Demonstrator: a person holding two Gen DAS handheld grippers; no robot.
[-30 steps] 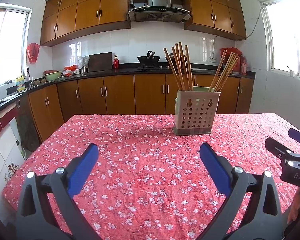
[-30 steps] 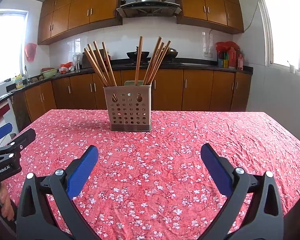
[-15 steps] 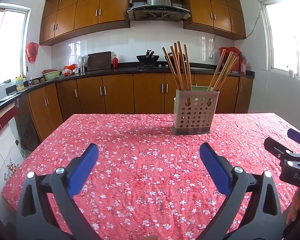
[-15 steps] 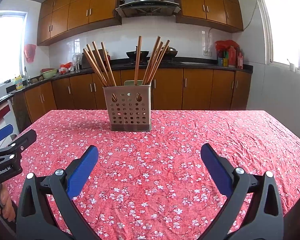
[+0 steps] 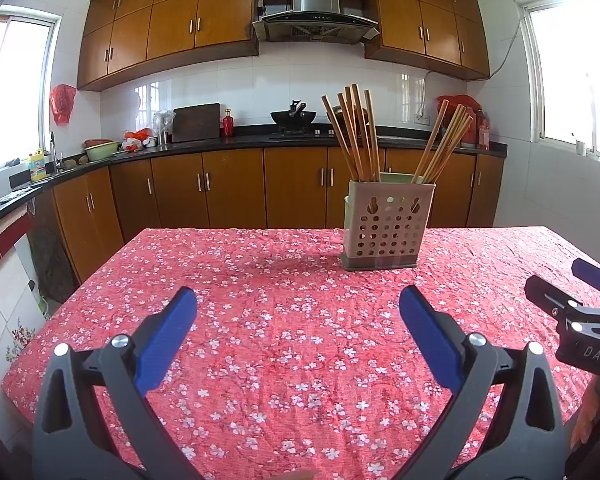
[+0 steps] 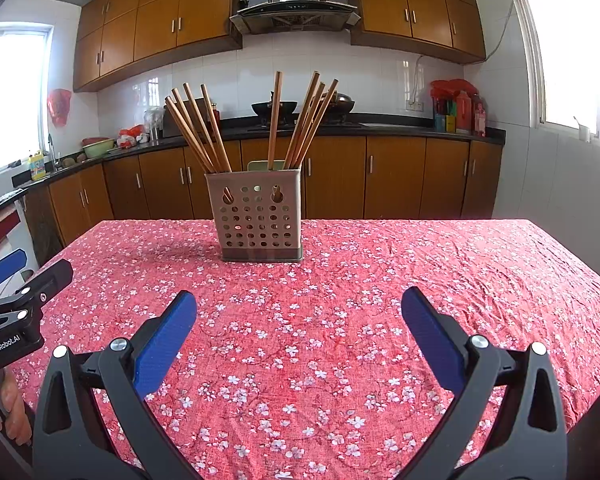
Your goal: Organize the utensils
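Chopsticks [image 6: 296, 120] upright in holder [image 6: 258, 220]

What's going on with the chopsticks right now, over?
Left gripper open, empty. Right gripper open, empty. Chopsticks standing in holder, untouched. Tablecloth path clear.

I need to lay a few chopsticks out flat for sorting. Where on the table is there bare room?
The red floral tablecloth is bare everywhere except where the perforated holder with its chopsticks stands, toward the far edge. Widest free patches: between holder and both open tools, left tool and right tool, and right of the holder.
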